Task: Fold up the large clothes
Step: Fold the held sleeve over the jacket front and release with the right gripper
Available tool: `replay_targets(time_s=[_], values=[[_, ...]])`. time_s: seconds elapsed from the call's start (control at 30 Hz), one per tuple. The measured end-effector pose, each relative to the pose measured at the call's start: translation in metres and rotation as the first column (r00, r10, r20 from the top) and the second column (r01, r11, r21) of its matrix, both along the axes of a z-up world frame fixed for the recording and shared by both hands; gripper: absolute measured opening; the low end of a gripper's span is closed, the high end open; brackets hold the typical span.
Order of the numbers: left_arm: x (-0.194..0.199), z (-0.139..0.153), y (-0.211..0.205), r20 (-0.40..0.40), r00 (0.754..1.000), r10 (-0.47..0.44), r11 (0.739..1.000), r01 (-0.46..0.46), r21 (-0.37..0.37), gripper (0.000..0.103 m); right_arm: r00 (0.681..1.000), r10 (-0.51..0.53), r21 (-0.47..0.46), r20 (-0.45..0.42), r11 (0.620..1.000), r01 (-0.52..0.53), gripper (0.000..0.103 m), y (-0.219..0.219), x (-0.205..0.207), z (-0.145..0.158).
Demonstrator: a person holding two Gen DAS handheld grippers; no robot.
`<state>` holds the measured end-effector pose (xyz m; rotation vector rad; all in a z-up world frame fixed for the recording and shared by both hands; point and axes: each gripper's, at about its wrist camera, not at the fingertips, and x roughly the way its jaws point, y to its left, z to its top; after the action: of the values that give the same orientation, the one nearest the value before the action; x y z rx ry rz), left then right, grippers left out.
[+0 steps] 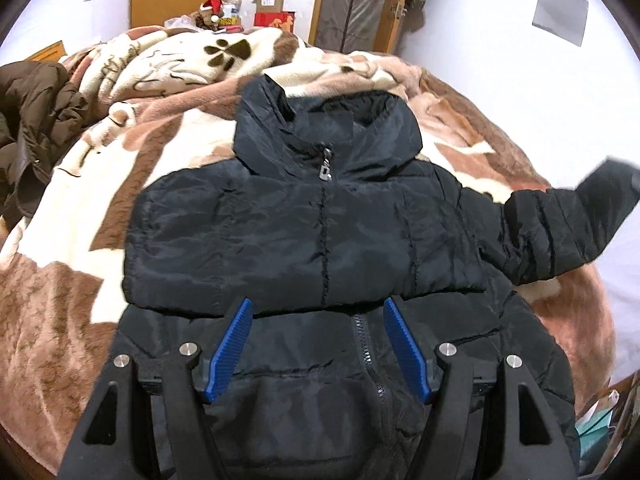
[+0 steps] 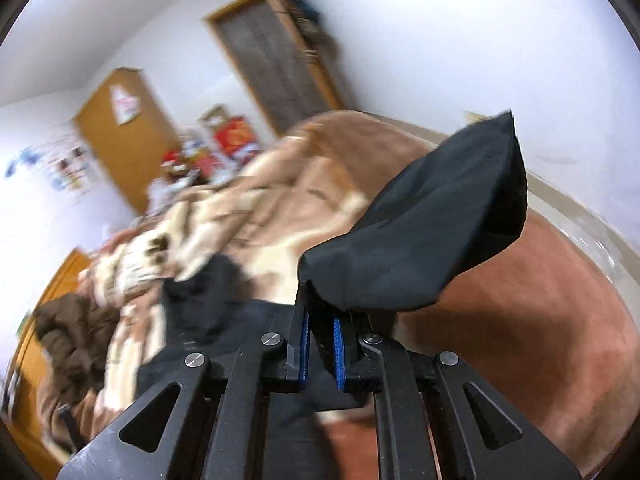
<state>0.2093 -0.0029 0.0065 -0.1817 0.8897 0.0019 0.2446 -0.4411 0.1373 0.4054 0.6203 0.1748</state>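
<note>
A black puffer jacket (image 1: 312, 232) lies front-up on the bed, zipped, collar at the far end. Its left sleeve is folded across the chest. My left gripper (image 1: 318, 308) is open and empty, hovering over the jacket's lower front beside the zip. The jacket's right sleeve (image 1: 568, 224) stretches out to the right, lifted at the cuff. My right gripper (image 2: 320, 320) is shut on that sleeve's cuff (image 2: 424, 232) and holds it above the bed; the black cloth bulges over the blue pads (image 2: 305, 344). The right wrist view is blurred.
A brown and cream fleece blanket (image 1: 100, 216) covers the bed. A brown jacket (image 1: 36, 120) is heaped at the far left, also in the right wrist view (image 2: 72, 344). Boxes and clutter (image 1: 256, 12) stand beyond the bed by a wooden wardrobe. The bed edge runs along the right (image 1: 592, 320).
</note>
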Motion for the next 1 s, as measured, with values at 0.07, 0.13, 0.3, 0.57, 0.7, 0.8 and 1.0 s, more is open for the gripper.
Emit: replay_targets(time_s=[0.07,0.13,0.3,0.57,0.7,0.8,1.0], values=[[-0.005,0.004,0.007,0.006,1.0,0.016,1.0,-0.016,0.005,0.07,0.997,0.07,0.0,0.02,0.998,-0.07,0.01,0.03,0.002,0.011],[-0.009,0.006,0.014,0.006,0.999,0.033,0.999,-0.033,0.014,0.07,0.989,0.145,-0.015,0.025,0.989,-0.145,0.01,0.065,0.007,0.015],[-0.015,0.009,0.034,0.01,0.997,0.077,0.996,-0.078,0.038,0.07,0.957,0.288,-0.046,-0.027,0.956,-0.289,0.01,0.145,0.024,-0.008],[-0.017,-0.004,0.069,0.001,0.991,0.135,0.99,-0.134,0.037,0.07,0.875,0.439,-0.091,-0.205,0.882,-0.463,0.01,0.252,0.062,-0.091],[-0.014,-0.019,0.081,-0.022,0.989,0.149,0.988,-0.149,0.04,0.07,0.824,0.473,-0.055,-0.311,0.857,-0.513,0.01,0.278,0.077,-0.138],[-0.011,-0.028,0.085,-0.038,0.987,0.154,0.988,-0.153,0.035,0.07,0.785,0.486,-0.044,-0.384,0.839,-0.542,0.013,0.292,0.083,-0.17],[-0.006,-0.033,0.086,-0.043,0.987,0.157,0.987,-0.156,0.028,0.07,0.762,0.521,-0.003,-0.384,0.825,-0.565,0.046,0.294,0.072,-0.177]])
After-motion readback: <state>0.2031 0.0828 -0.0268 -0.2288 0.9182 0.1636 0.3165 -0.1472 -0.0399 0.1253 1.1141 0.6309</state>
